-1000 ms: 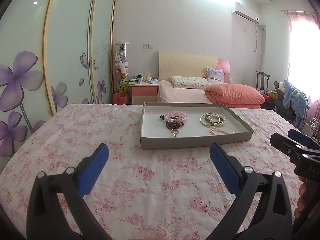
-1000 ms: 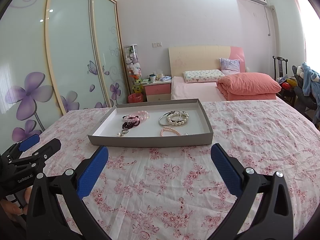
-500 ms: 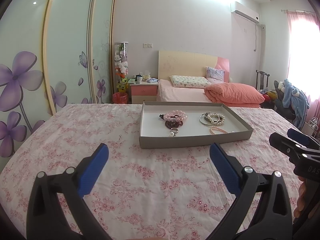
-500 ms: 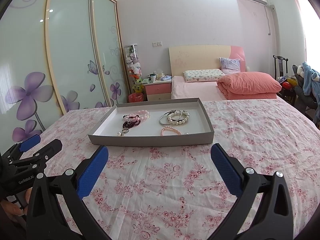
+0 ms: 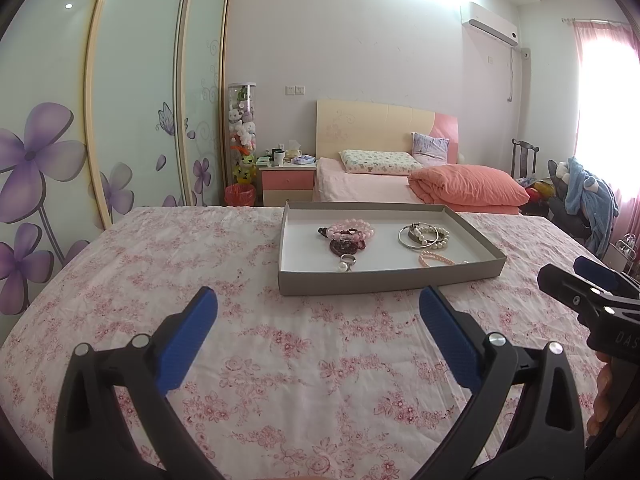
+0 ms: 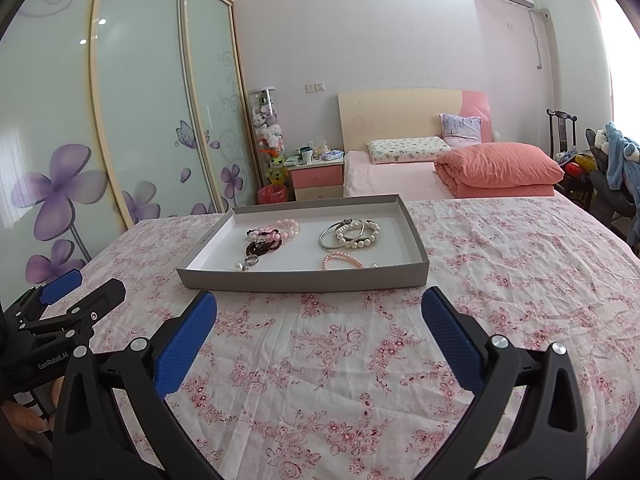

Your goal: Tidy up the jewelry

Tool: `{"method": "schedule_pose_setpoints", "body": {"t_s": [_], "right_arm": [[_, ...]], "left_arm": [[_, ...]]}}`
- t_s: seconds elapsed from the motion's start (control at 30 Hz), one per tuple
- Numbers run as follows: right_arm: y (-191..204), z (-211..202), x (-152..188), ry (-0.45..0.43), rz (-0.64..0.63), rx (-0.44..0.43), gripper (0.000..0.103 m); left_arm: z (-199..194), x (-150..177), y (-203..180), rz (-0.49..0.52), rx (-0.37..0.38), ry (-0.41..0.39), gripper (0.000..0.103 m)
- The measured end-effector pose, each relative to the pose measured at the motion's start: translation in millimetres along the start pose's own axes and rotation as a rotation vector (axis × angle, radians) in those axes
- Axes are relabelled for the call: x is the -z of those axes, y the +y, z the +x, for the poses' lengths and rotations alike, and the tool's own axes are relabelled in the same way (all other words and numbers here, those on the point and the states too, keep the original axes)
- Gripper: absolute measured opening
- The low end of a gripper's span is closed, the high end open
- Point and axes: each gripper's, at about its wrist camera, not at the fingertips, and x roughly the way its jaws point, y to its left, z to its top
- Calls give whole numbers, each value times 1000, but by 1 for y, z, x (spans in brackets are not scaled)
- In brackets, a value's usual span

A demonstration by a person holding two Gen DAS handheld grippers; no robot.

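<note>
A shallow grey tray lies on a floral tablecloth. In it are a pink bead bracelet, a dark red bead bracelet, a pearl ring, silver bangles with a pearl bracelet, and a small pink pearl bracelet. My left gripper is open and empty, short of the tray. My right gripper is open and empty, also short of the tray.
The floral-clothed table fills the foreground. Behind it stand a bed with a pink quilt, a pink nightstand and sliding wardrobe doors. The right gripper shows at the left view's right edge.
Both views have drifted very slightly; the tray sits a touch differently in frame. Both grippers stay open and empty.
</note>
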Motion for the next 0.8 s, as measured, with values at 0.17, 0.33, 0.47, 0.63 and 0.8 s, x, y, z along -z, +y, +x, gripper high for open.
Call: {"method": "schedule_pose_setpoints", "body": {"t_s": [0.17,0.33,0.47,0.63,0.8], "right_arm": [[0,0,0,1,1,0,101],[-1,0,-1,1,1,0,101],[-1,0,-1,1,1,0,101],[0,0,-1,1,2,0,101],[0,0,-1,1,1,0,101]], "left_arm": [[0,0,0,1,1,0,99],[0,-1,0,-1,2,1,99],[1,1,-1,-1,-3,-1,99],[0,5,-1,-4,-5,3,99],[1,6,-1,-1,-3,8,99]]}}
